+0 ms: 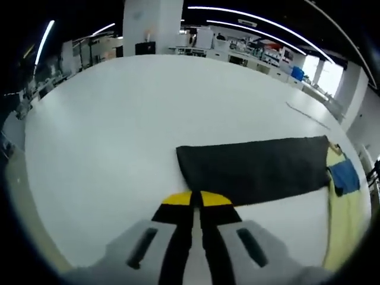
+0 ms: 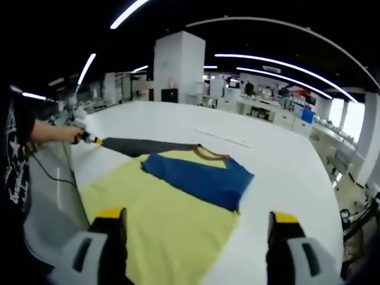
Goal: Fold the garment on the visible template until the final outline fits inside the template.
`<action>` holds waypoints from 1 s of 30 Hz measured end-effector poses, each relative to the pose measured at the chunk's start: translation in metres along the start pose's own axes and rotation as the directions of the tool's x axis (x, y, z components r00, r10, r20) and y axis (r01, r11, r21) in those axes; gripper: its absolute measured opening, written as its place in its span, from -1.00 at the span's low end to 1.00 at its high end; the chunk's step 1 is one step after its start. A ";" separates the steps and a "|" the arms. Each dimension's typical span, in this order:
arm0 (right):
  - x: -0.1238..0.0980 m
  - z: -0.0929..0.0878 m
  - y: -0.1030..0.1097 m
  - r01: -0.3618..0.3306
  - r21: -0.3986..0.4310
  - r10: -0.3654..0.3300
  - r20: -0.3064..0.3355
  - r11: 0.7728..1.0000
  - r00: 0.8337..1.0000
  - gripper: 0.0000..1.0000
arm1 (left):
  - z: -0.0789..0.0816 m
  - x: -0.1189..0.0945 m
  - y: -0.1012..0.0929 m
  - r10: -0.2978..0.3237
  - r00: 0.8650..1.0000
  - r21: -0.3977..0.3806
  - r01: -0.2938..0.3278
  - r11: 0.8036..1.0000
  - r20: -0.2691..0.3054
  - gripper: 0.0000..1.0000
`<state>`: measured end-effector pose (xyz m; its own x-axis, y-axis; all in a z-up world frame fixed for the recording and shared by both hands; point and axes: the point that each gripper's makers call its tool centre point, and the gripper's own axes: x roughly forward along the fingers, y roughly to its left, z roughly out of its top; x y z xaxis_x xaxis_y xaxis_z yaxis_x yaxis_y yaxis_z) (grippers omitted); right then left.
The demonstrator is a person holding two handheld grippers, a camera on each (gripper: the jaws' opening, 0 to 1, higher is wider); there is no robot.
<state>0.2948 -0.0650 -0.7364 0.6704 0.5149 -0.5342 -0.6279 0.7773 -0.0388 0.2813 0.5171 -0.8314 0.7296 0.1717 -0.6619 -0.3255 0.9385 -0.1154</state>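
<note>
Your shirt (image 2: 172,219) looks light, limp cloth, so pinch a hem or sleeve edge. Left gripper (image 1: 196,199) is closed and empty by the dark template (image 1: 255,169); right gripper (image 2: 199,222) gapes wide.

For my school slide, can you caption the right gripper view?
Open right gripper hovers over a yellow and blue shirt on a white table.

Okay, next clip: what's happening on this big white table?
A person is folding a yellow garment with a blue sleeve and brown collar on a large white table. The blue sleeve already lies folded across the yellow body. In the left gripper view, the left gripper, jaws together, sits at the edge of the dark rectangular panel beside the garment. The right gripper hangs open over the yellow fabric, holding nothing.
</note>
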 end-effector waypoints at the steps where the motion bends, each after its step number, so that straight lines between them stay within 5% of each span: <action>1: 0.000 0.000 0.001 -0.004 -0.002 0.004 -0.002 1.000 1.000 1.00 | 0.003 0.000 0.001 0.002 1.000 -0.005 -0.002 1.000 0.004 -1.00; 18: 0.000 0.000 0.007 -0.028 0.023 0.028 0.002 0.999 1.000 1.00 | 0.022 0.005 -0.003 -0.049 0.998 0.088 0.045 0.995 0.041 -1.00; 30: 0.003 0.002 0.013 -0.044 0.024 0.044 0.019 0.999 0.999 1.00 | 0.045 -0.008 -0.033 -0.114 0.991 0.139 0.103 0.985 0.074 -1.00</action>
<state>0.2895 -0.0526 -0.7367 0.6496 0.5550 -0.5196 -0.6471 0.7624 0.0054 0.3137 0.4984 -0.7889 0.8045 0.0854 -0.5877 -0.1621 0.9836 -0.0789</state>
